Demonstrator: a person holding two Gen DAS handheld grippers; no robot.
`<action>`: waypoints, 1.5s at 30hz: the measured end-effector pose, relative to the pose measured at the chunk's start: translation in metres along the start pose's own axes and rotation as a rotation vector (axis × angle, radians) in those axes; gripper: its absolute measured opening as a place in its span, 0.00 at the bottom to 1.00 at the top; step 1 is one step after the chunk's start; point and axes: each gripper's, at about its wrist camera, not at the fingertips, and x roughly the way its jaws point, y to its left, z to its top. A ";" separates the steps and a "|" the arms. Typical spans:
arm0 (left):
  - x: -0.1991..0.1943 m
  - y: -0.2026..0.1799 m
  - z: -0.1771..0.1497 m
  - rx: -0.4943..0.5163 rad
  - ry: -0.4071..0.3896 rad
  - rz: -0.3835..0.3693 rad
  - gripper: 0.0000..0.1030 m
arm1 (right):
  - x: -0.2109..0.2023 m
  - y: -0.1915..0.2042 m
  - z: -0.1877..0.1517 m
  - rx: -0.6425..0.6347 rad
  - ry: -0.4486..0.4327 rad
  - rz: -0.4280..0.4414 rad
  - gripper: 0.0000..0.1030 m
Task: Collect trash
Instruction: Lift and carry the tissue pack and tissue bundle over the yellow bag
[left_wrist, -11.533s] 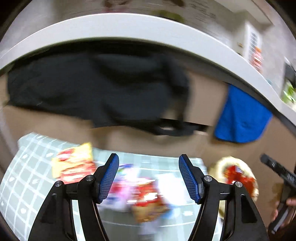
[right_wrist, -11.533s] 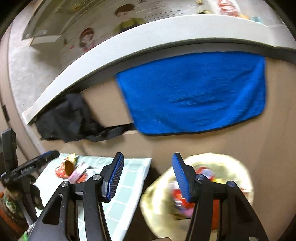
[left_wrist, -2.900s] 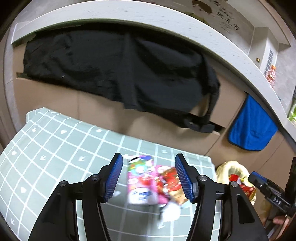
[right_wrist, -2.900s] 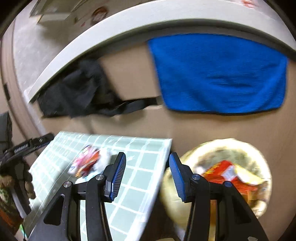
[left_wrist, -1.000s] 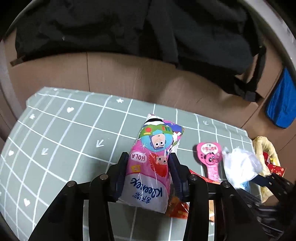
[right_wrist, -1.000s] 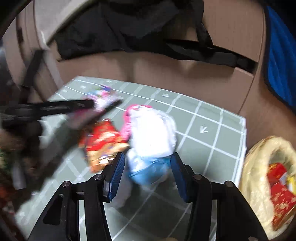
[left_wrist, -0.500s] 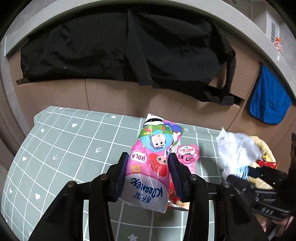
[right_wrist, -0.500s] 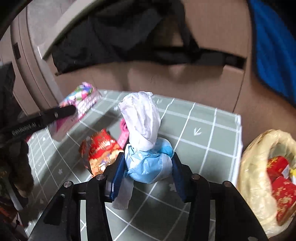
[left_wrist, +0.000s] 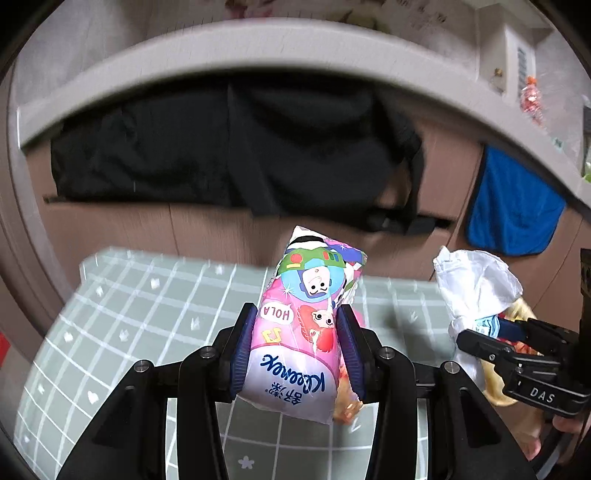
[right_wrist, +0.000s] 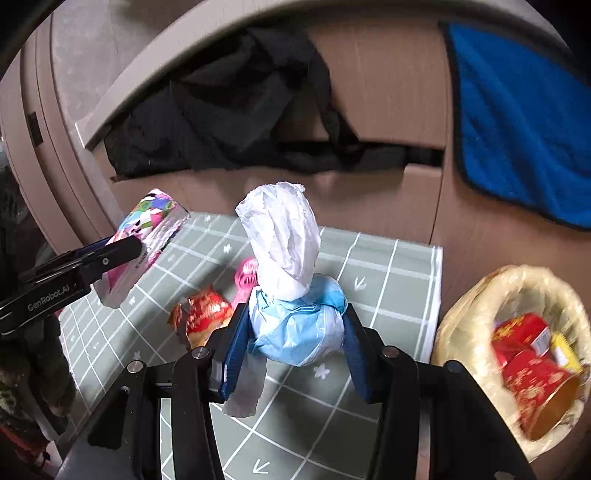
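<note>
Now clamped in the left gripper (left_wrist: 295, 354): a pink tissue pack (left_wrist: 301, 332). Pinched in the right gripper (right_wrist: 295, 347): a blue-and-white wad (right_wrist: 291, 295), above the green checked mat (right_wrist: 384, 273), beside the basket (right_wrist: 461, 321).

The tissue pack (left_wrist: 301, 332) hides most of a red wrapper (left_wrist: 347, 398) behind it. The basket (right_wrist: 465, 314) is motion-blurred, its right side cut off.

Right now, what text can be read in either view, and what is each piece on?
"Kleenex", upside down: tissue pack in the left gripper.
"HOLA": speech bubble on that pack.
"DAS": right gripper body, left view.
"GenRobot.AI": left gripper's finger, right view.
Chinese characters beside "Kleenex": too small to read.
Red wrappers' print: blurred.
</note>
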 end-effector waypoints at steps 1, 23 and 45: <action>-0.009 -0.005 0.007 0.007 -0.028 -0.009 0.43 | -0.008 0.000 0.006 -0.009 -0.021 -0.006 0.44; -0.069 -0.225 0.060 0.152 -0.277 -0.275 0.44 | -0.210 -0.125 0.035 -0.032 -0.409 -0.315 0.44; 0.008 -0.316 0.021 0.205 -0.095 -0.359 0.44 | -0.212 -0.230 -0.015 0.164 -0.337 -0.367 0.44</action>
